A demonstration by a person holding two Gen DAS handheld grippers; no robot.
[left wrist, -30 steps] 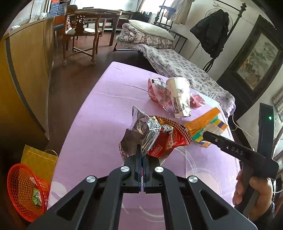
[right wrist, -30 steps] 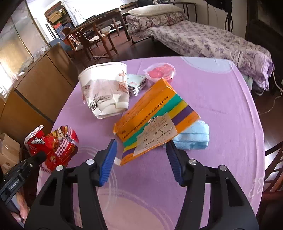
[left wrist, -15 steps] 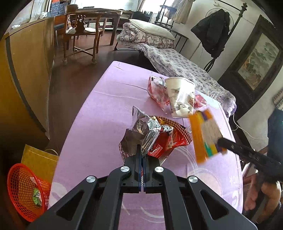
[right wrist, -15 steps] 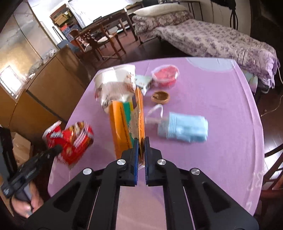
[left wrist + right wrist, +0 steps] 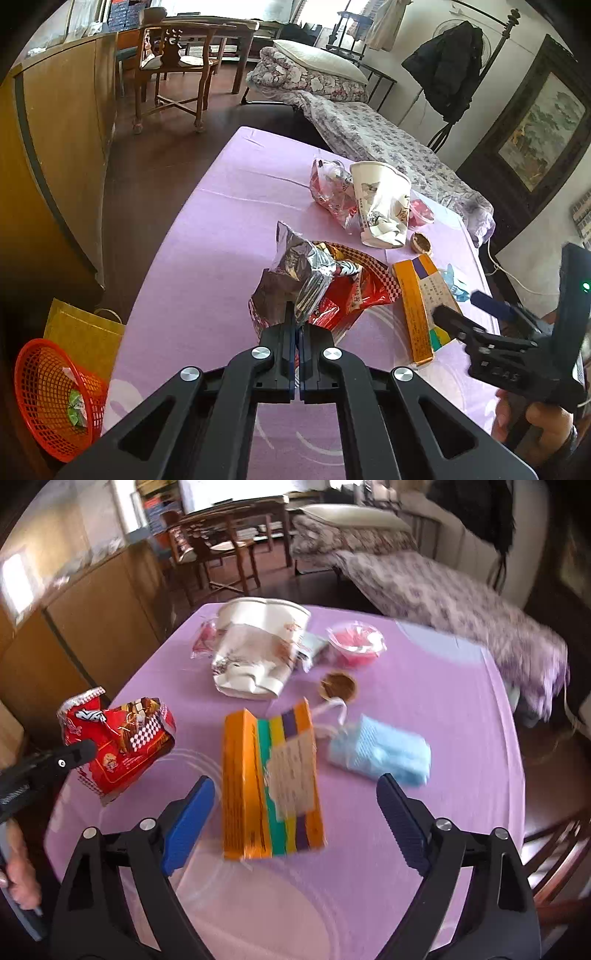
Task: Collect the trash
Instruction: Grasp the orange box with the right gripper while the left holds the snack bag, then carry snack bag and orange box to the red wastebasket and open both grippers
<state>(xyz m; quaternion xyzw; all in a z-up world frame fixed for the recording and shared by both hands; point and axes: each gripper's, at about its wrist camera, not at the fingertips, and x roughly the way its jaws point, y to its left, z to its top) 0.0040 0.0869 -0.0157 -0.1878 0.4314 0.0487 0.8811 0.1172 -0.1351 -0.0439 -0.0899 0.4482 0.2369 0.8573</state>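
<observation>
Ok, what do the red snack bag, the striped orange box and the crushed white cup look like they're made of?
Red snack bag: thin plastic film with a silvery foil lining, judging by its glossy crinkles and mirror-like inside; the left hand-held gripper is shut on it.
Striped orange box: probably printed cardboard, with flat faces, crisp folded edges and a paper label.
Crushed white cup: likely coated paper, given its matte dented wall.

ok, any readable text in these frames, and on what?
"DAS", faint: moulded on the black right claw.
Orange striped cardboard box: its print is too blurred to read.
Red foil snack bag: print too small to read.
</observation>
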